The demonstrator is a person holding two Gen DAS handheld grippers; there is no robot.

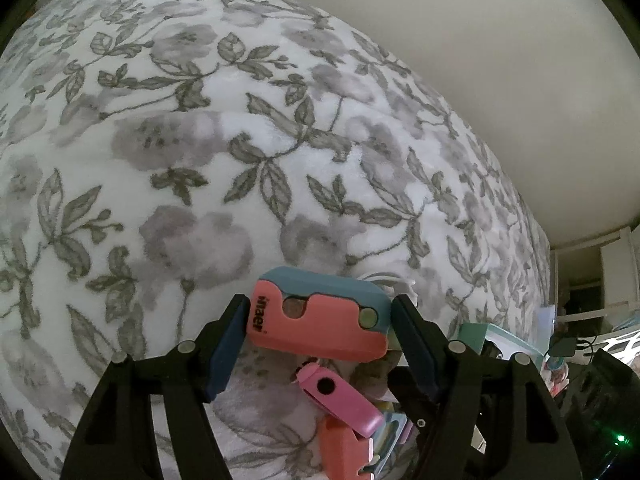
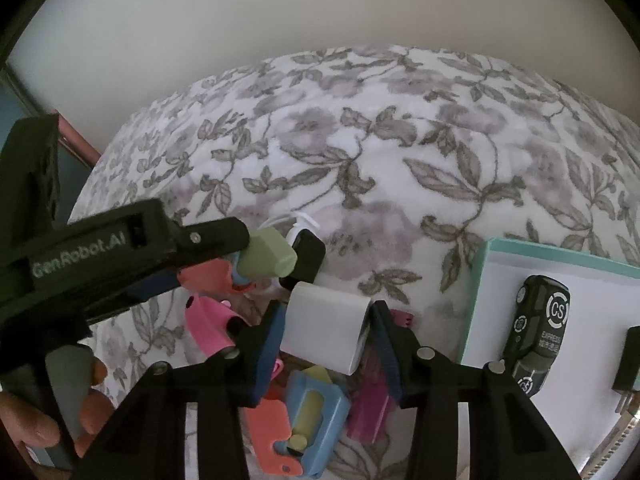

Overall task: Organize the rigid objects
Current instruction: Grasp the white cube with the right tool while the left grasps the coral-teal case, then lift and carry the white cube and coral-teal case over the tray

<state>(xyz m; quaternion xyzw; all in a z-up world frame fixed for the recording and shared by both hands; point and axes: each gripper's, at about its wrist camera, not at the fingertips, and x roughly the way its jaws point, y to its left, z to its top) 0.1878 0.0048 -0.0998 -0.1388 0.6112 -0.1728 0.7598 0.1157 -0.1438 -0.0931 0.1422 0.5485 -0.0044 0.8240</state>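
In the left wrist view my left gripper (image 1: 320, 322) is shut on a coral and blue block (image 1: 320, 312) printed "inaer", held above a flowered blanket (image 1: 240, 140). Under it lie a pink clip-like piece (image 1: 340, 398) and a coral piece (image 1: 342, 450). In the right wrist view my right gripper (image 2: 326, 340) is shut on a white rectangular block (image 2: 326, 328). Beneath it sits a pile: a blue and yellow piece (image 2: 316, 420), a coral piece (image 2: 270, 432), a magenta piece (image 2: 368, 412). The left gripper (image 2: 236, 270) shows at the left, close beside the white block.
A white box with a teal rim (image 2: 480, 300) lies at the right and holds a dark green toy car (image 2: 538, 332); its corner also shows as a teal box (image 1: 492, 334). A black block (image 2: 306, 258) lies behind the pile. A hand (image 2: 32, 424) grips the left handle. A pale wall is behind.
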